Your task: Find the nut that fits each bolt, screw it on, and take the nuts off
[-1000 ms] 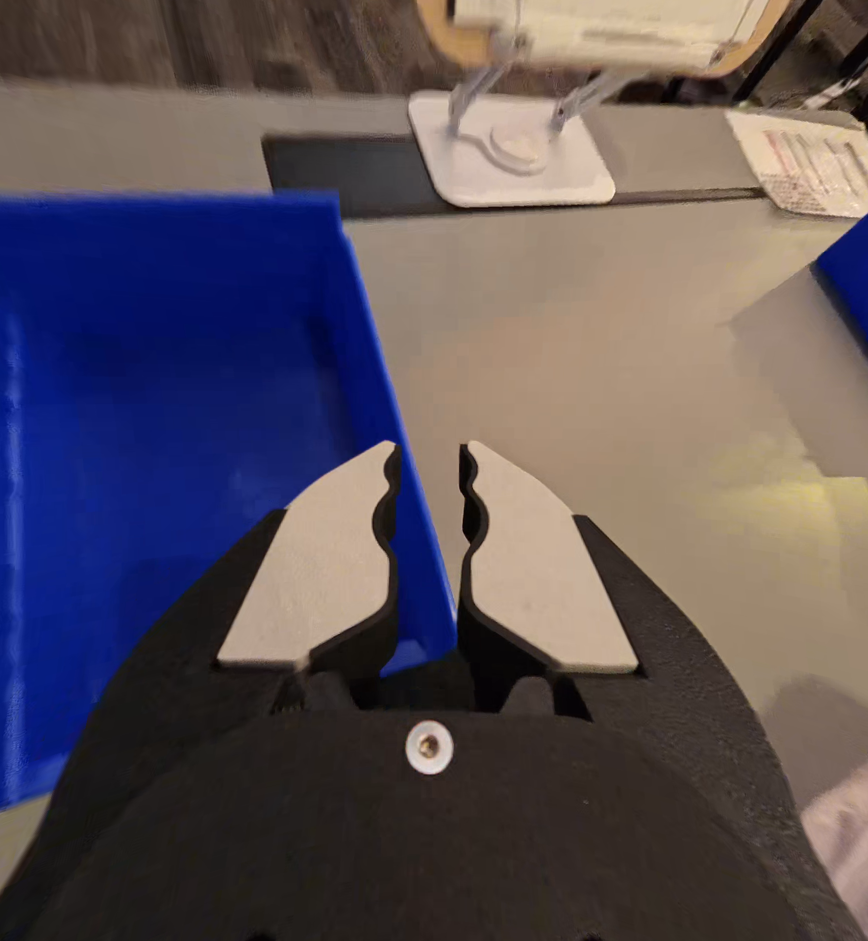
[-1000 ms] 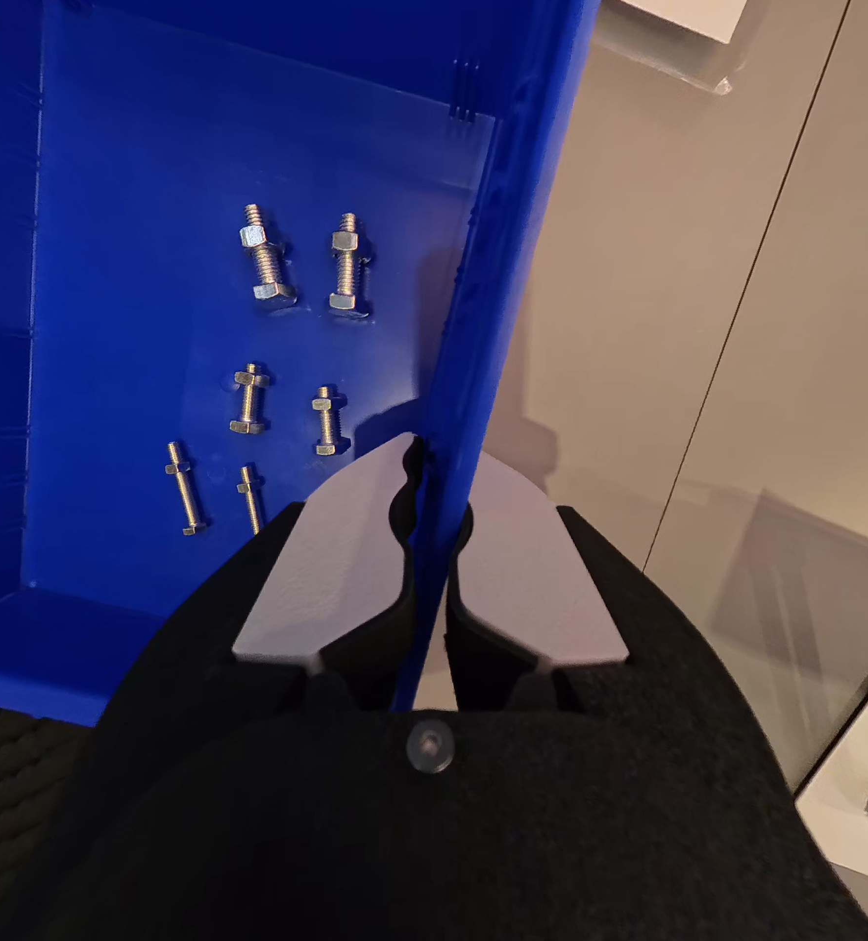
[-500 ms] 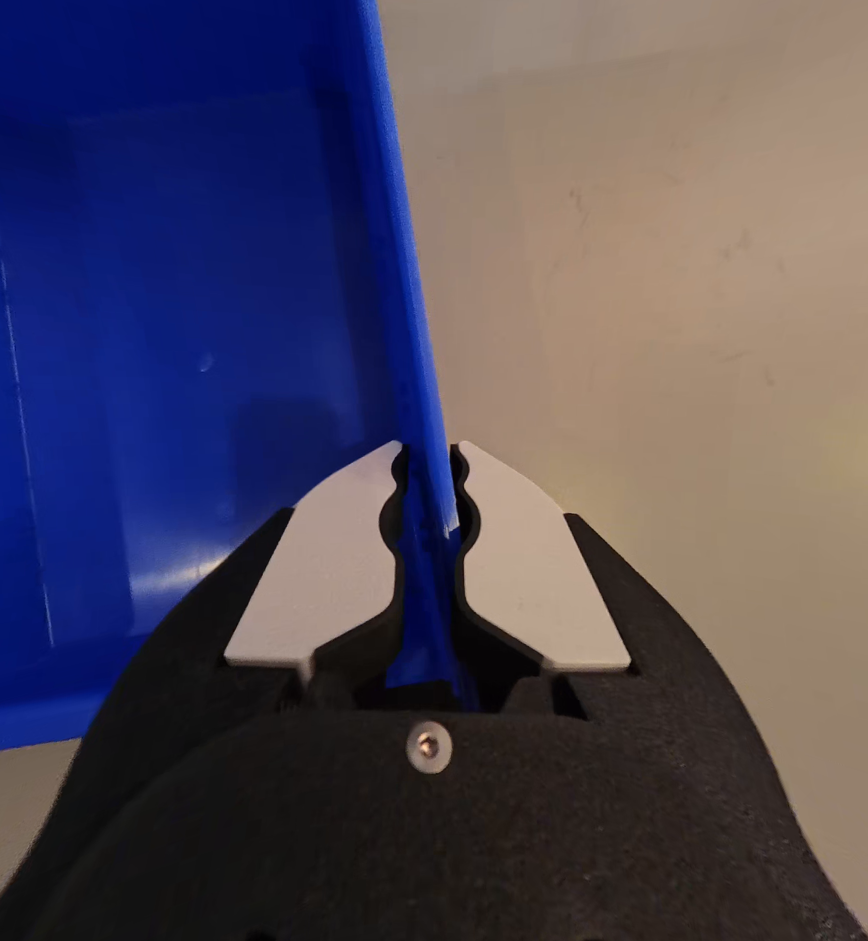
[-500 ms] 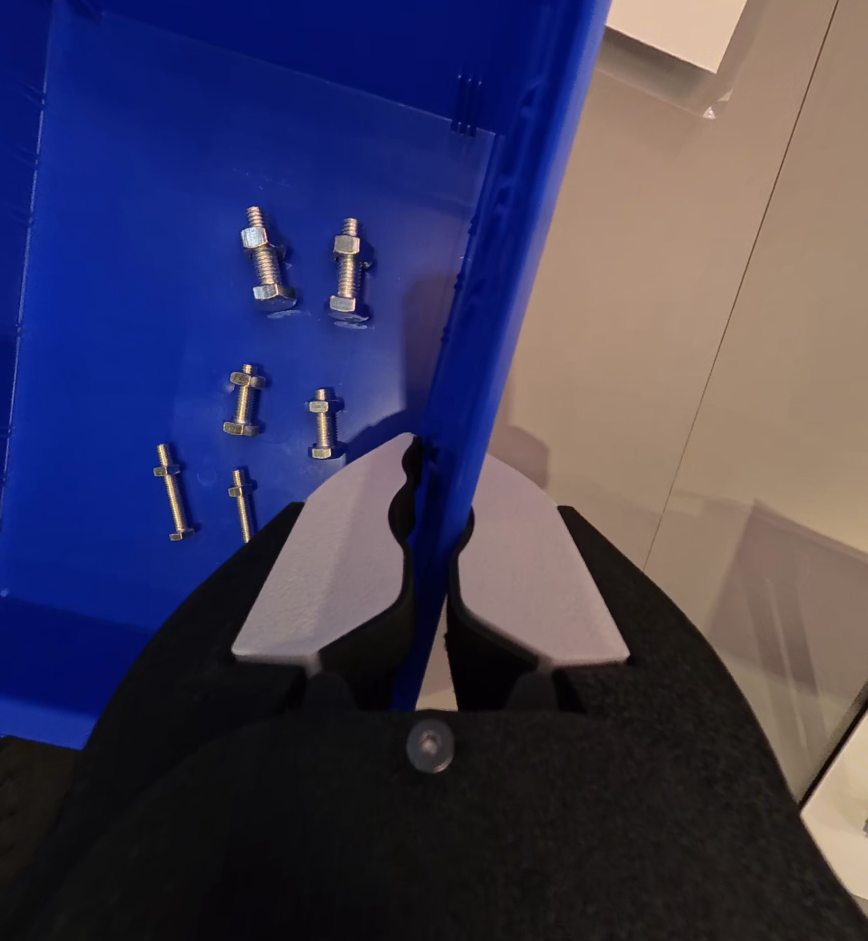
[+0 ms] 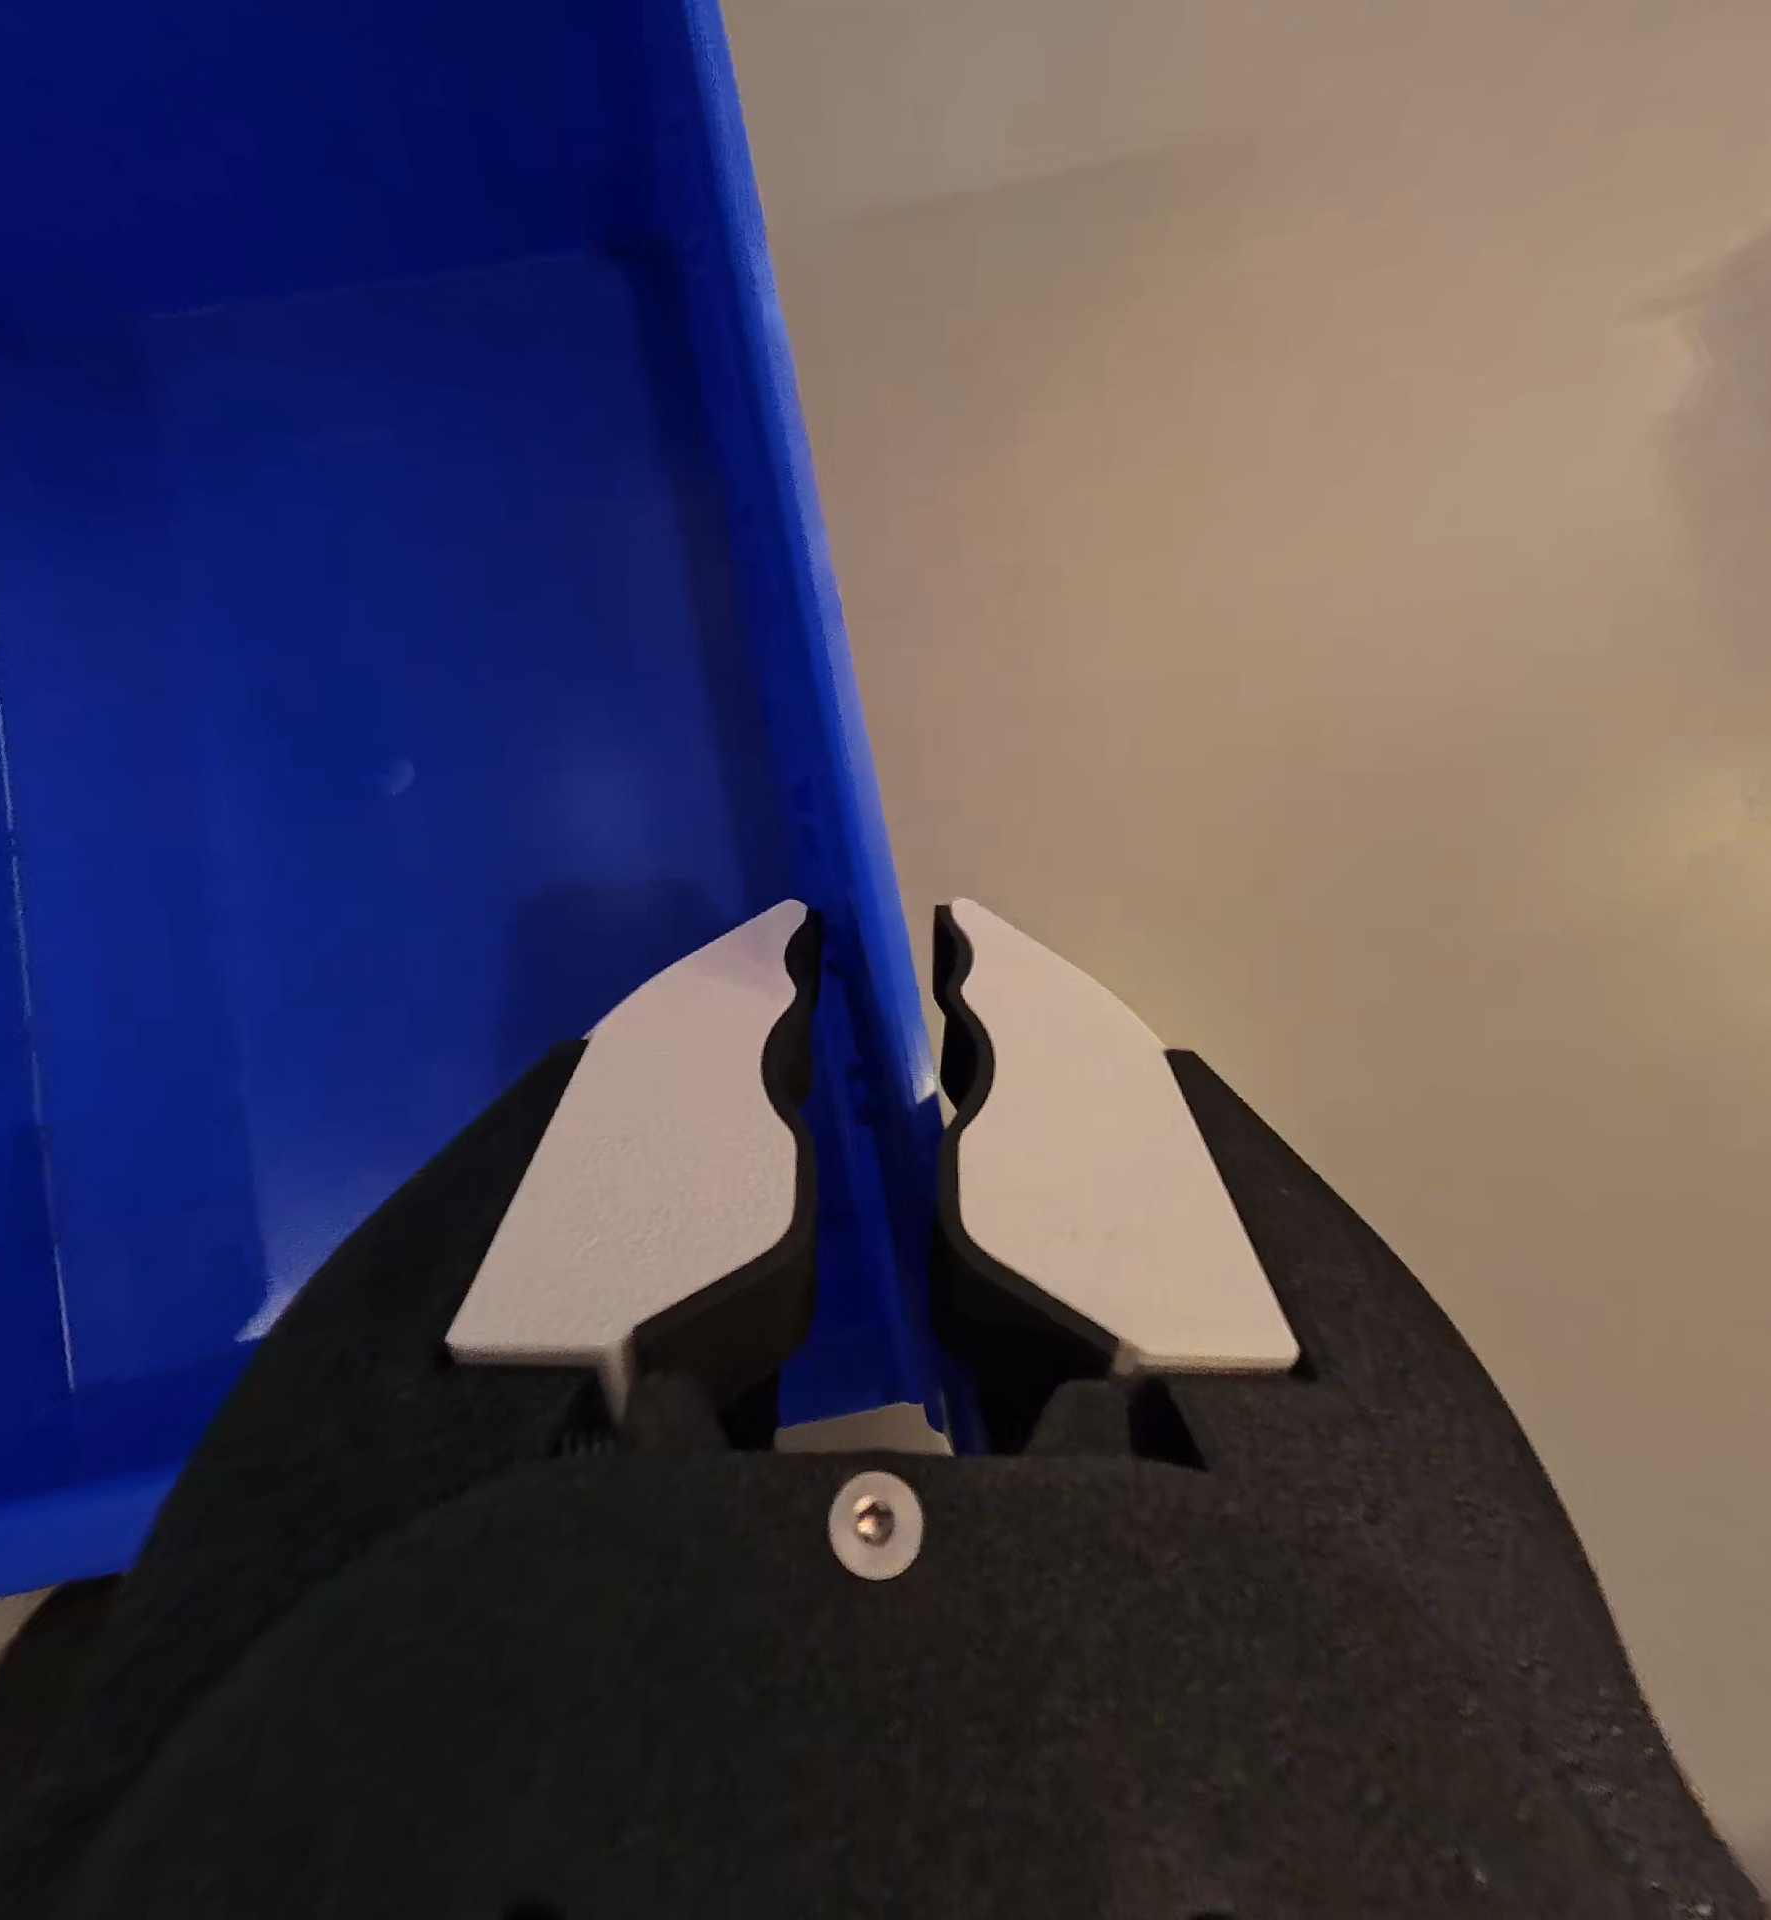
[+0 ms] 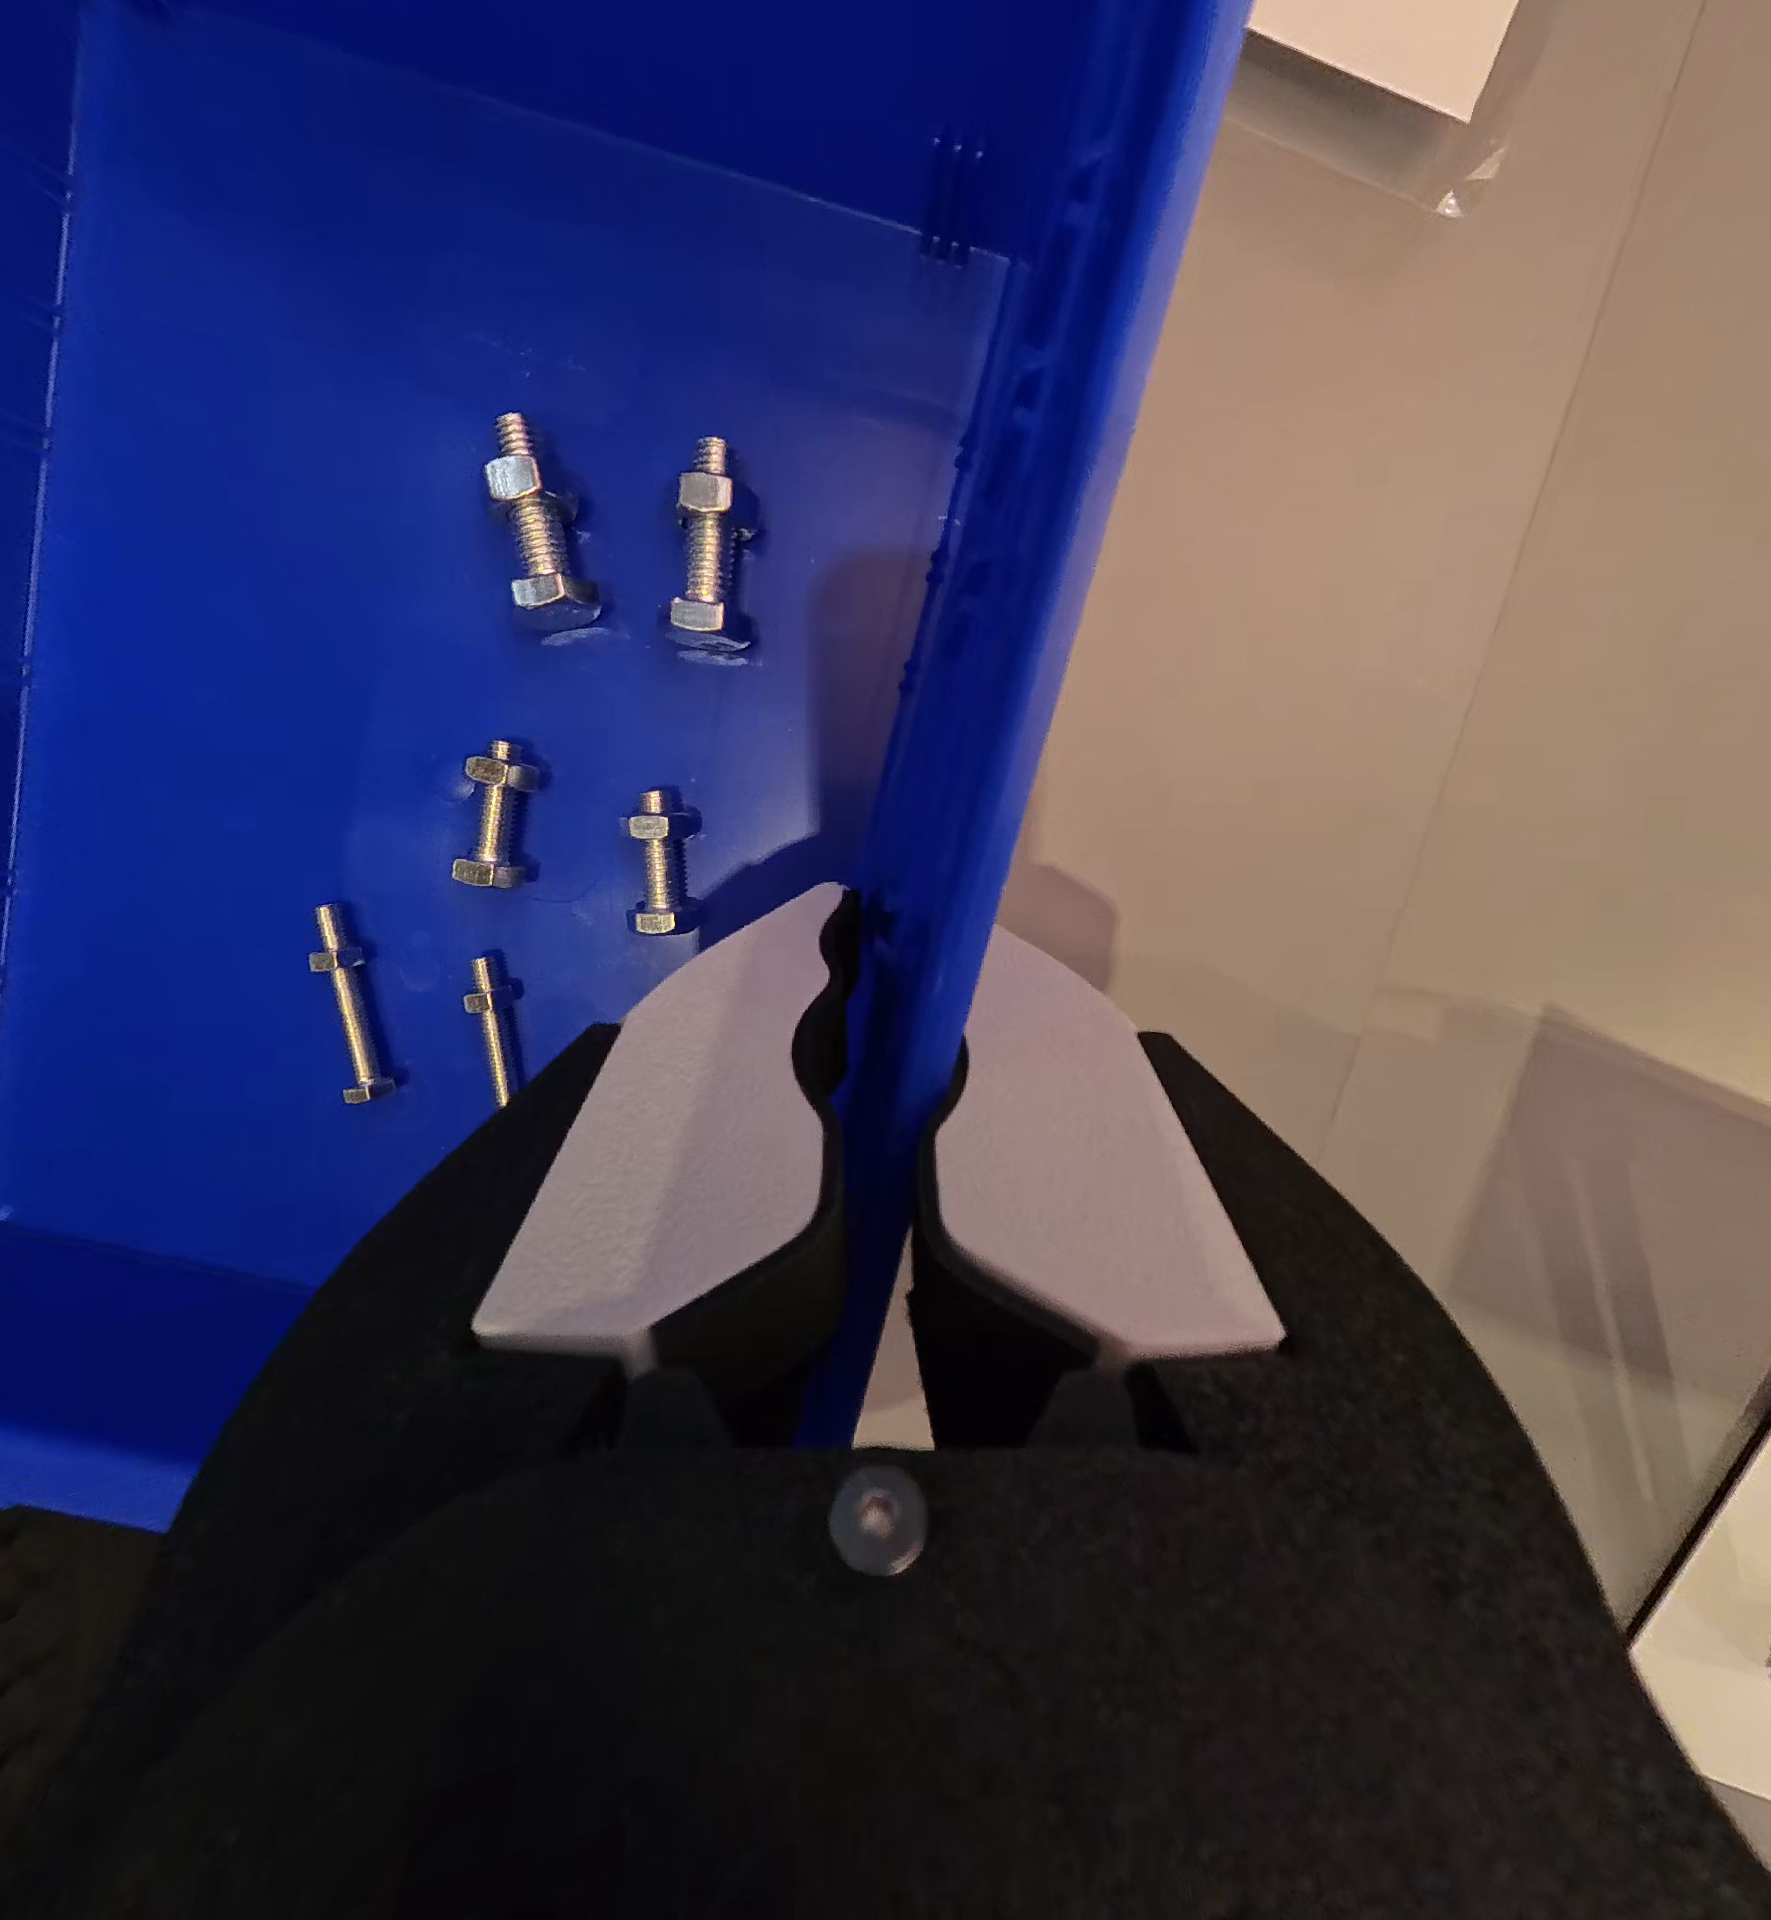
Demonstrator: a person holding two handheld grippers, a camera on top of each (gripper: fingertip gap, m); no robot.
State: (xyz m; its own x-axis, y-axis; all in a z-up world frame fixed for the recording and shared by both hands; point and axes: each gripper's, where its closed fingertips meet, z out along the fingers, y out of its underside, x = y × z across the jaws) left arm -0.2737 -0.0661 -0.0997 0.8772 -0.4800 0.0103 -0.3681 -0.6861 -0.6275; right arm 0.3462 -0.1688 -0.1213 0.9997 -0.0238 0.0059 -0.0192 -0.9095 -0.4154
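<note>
Beige table [image 6: 1483, 727]: your right claw [image 6: 902, 935] clamps the bin [image 6: 237, 520] wall; six nutted bolts [image 6: 538, 530] inside. Left claw [image 5: 870, 914] straddles an empty bin's [image 5: 341, 623] wall, grip uncertain.

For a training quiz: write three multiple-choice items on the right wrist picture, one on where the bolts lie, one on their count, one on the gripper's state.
1. The bolts lie: A on the table; B inside the blue bin; C on a white tray.
2. Bolts in view: A four; B six; C nine.
3. The right gripper is: A wide open; B shut on a bolt; C shut on the bin's side wall.

B: they rest on the bin's floor. B: three pairs show. C: its jaws pinch the wall from both sides.
</note>
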